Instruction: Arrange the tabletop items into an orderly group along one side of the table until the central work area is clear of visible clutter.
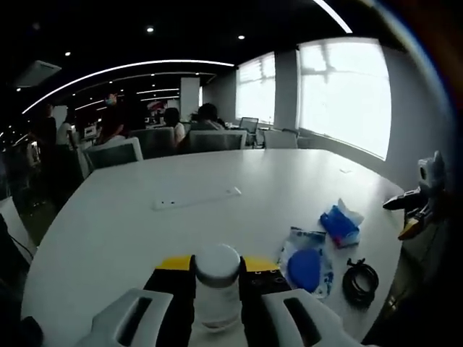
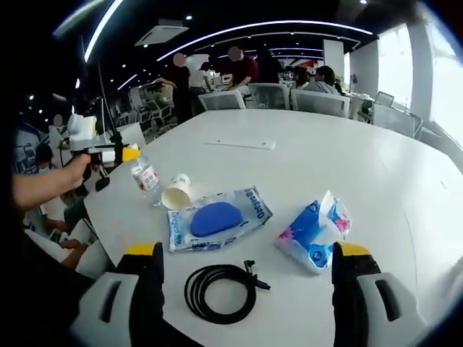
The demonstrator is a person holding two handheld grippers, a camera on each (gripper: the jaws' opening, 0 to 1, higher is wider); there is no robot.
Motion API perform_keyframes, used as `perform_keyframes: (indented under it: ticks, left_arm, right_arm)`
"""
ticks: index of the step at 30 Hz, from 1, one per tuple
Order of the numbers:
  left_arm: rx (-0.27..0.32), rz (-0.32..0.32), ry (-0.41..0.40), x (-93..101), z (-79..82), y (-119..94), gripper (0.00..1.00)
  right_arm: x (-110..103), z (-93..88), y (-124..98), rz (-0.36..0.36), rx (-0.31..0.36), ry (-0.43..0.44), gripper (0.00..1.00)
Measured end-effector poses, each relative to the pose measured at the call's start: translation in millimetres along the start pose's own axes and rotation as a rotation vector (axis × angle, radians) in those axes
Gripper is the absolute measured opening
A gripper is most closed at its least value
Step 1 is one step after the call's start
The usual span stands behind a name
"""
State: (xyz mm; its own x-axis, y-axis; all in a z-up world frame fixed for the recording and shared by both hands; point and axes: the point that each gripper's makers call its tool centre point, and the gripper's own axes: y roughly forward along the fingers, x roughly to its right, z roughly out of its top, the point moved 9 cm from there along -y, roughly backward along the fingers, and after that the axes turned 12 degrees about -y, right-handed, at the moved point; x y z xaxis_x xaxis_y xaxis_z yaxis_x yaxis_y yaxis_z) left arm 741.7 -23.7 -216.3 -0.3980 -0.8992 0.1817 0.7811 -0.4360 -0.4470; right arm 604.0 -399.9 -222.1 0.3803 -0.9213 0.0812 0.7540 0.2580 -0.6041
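The left gripper (image 1: 217, 289) was clamped on the water bottle (image 1: 217, 283), jaws snug against both sides, near the white table's (image 1: 145, 210) edge, beside a tipped paper cup (image 2: 176, 192). The right gripper (image 2: 246, 269) hung wide apart, gripping nothing, above the black cable coil (image 2: 219, 290), between blue pouch (image 2: 217, 217) and tissue pack (image 2: 312, 233).

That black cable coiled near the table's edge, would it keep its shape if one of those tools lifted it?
Probably not. The cable lies in a loose coil with a free end sticking out, and no tie is visible, so it would likely sag and unwind. It looks thin, so probably light. Gripping several loops at once should hold it together better.
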Motion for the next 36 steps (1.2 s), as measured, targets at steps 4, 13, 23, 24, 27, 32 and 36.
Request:
perform_keyframes:
  ticks: [4,13,23,24,27,32,36]
  left_arm:
    - [0.006,-0.008,-0.005,-3.0,-0.5,-0.7,0.21]
    - [0.005,-0.043,-0.042,-8.3,-3.4,1.7,0.23]
    - [-0.021,-0.07,-0.063,-1.5,-7.3,2.2,0.36]
    - [-0.025,-0.073,-0.063,0.2,-6.7,1.7,0.37]
    - [-0.04,-0.082,-0.067,8.6,-4.7,-2.8,0.43]
    - [-0.036,-0.085,-0.072,13.1,-7.8,-10.5,0.57]
    - [-0.023,-0.078,-0.11,14.7,-7.8,-21.5,0.66]
  right_arm:
    - [-2.4,-1.2,0.8,-0.002,-0.003,0.002,0.93]
    - [-7.1,1.2,3.0,-0.003,-0.003,-0.003,0.93]
    - [-7.8,3.1,5.5,-0.01,0.004,0.0,0.93]
    - [-7.8,2.9,5.6,-0.01,0.003,0.0,0.93]
    - [-6.9,3.0,6.1,-0.012,0.004,0.002,0.93]
    - [-5.2,3.7,7.2,-0.016,0.011,0.006,0.93]
    - [-5.0,3.6,7.5,-0.016,0.015,0.008,0.94]
